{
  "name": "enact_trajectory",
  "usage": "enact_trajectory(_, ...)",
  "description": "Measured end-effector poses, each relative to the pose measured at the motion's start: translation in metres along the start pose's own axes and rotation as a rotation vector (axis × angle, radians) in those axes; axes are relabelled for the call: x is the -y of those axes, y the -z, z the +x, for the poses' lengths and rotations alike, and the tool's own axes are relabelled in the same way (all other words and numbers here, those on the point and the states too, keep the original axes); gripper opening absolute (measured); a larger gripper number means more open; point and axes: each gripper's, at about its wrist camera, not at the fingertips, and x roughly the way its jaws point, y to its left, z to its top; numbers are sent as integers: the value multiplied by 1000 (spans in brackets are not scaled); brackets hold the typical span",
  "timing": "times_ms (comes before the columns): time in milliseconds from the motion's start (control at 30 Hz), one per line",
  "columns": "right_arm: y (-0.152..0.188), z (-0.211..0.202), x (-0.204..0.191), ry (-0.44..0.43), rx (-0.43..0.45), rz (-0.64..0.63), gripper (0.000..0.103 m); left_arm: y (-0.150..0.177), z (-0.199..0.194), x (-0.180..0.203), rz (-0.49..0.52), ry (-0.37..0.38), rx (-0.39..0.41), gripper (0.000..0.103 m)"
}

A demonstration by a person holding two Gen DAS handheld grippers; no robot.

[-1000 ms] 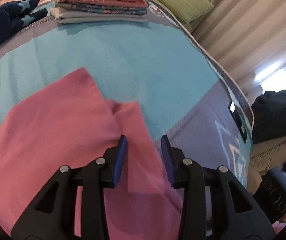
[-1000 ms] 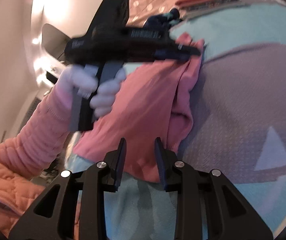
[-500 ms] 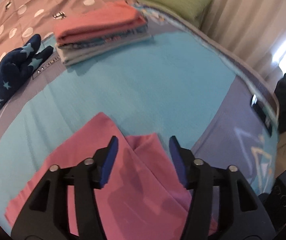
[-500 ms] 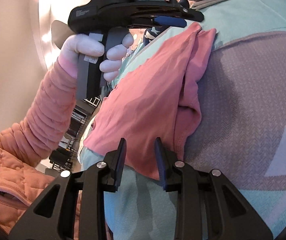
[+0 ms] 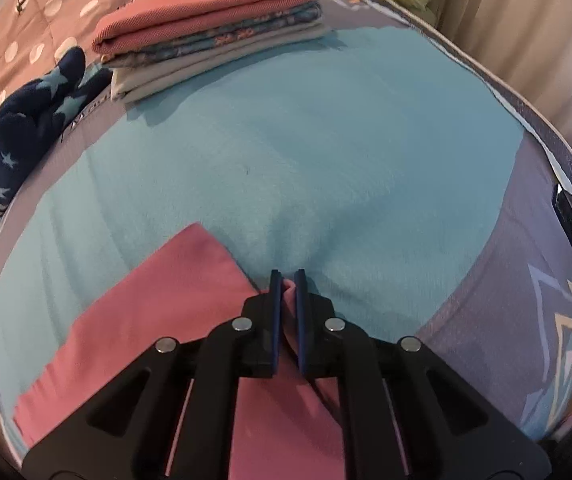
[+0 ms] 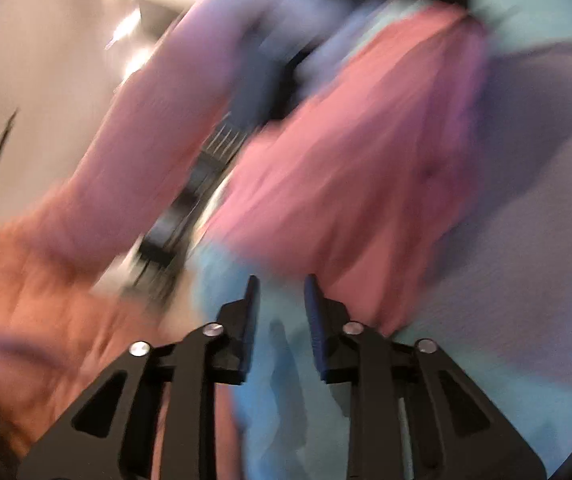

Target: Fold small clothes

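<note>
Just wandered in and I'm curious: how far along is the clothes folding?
Done: a stack of folded clothes sits at the far end of the blanket. In hand: the left tool is shut on a corner of the pink garment; the right tool is closing, nothing between its tips. Left: folding the pink one, maybe the starry navy piece.

Right tongs (image 6: 279,284) closing, empty; blurred pink garment (image 6: 366,160) just ahead.
</note>
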Motion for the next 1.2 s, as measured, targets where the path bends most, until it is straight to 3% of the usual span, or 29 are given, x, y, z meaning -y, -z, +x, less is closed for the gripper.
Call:
enact_trajectory(33, 6, 10, -8, -9, -63, -41, 19, 2, 2, 2, 12, -5, 20, 6)
enact_trajectory(67, 14, 24, -18, 37, -127, -94, 18, 4, 3, 3, 21, -9, 41, 6)
enact_trajectory(100, 17, 29, -27, 94, -138, -133, 18, 5, 3, 2, 15, -4, 51, 6)
enact_trajectory(167, 15, 20, -34, 122, -107, -143, 19, 6, 0, -3, -10, 30, 55, 6)
enact_trajectory(267, 2, -15, -25, 191, 44, -102, 21, 6, -17, -6, -20, 65, 71, 7)
enact_trajectory(367, -15, -40, -6, 254, 148, -29, 28, 14, -52, -5, 0, 98, 140, 10)
enact_trajectory(467, -27, -37, -2, 292, 107, -52, 28, 30, -74, -6, 16, 109, 141, 12)
enact_trajectory(567, -36, -30, -3, 332, 73, -76, 28, 48, -63, -10, 2, 151, 46, 13)
enact_trajectory(700, -44, -23, 3, 322, 76, -58, 31, 58, -33, -4, 4, 195, -12, 16)
enact_trajectory(933, -66, -23, 31, 253, 131, 38, 36, 38, -10, -11, -52, 258, -23, 18)
enact_trajectory(1000, -67, -10, 27, 192, 65, 15, 38, 36, -8, -14, -67, 270, -25, 18)
enact_trajectory(1067, -54, 1, 16, 50, -77, -36, 40, 36, -5, -14, -68, 276, -19, 19)
enact_trajectory(1100, -46, 5, 9, 45, -118, -78, 43, 35, -4, -13, -66, 278, -14, 19)
enact_trajectory(1133, -41, 5, 6, 68, -111, -109, 43, 35, -4, -13, -62, 279, -9, 19)
enact_trajectory(1200, -43, 2, 13, 19, -103, -62, 42, 32, -2, -12, -65, 283, -2, 19)
